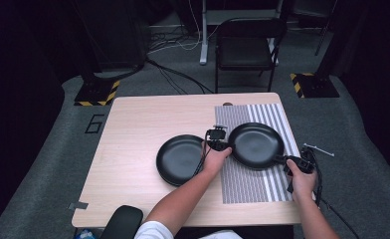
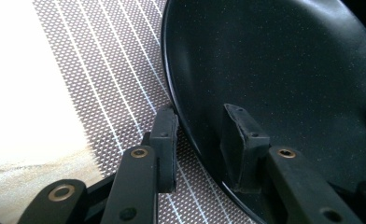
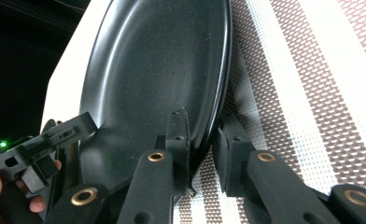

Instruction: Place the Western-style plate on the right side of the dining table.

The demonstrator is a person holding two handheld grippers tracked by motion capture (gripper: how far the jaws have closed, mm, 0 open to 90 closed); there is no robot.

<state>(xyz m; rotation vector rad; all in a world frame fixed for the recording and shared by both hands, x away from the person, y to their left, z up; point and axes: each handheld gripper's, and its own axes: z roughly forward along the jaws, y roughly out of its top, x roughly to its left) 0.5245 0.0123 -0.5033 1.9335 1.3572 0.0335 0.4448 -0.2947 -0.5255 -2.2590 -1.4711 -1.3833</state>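
Nearest the camera in the high view, two forearms come in from the bottom edge, cut off at the elbow. The left claw [image 1: 218, 145] sits between the two pans, half hidden by the hand behind it. In the left gripper view its jaws straddle the rim of the right pan [image 2: 284, 70], one pad on the outside over the striped mat [image 2: 102, 70], one inside the bowl, closed narrow on the rim. The right claw [image 1: 288, 160] is at the near right edge of that same pan [image 1: 256, 145]; the hand covers most of it there. In the right gripper view its jaws pinch the pan [image 3: 153, 74] rim, one pad inside, one outside, with the left claw [image 3: 45, 144] visible low at the left across the bowl.

There are two black pans. The right one lies on the mat [image 1: 252, 184]; whether it rests flat or is lifted slightly is hard to tell. The left pan [image 1: 181, 159] lies on the bare wooden surface [image 1: 133, 129], just beside the other, its near right rim partly covered by the left forearm.

Farther off, one dark folding chair [image 1: 246, 47] stands beyond the surface, and two black bases with yellow striped edges [image 1: 97, 92] [image 1: 314, 85] sit on the grey floor, their tops lost in darkness.
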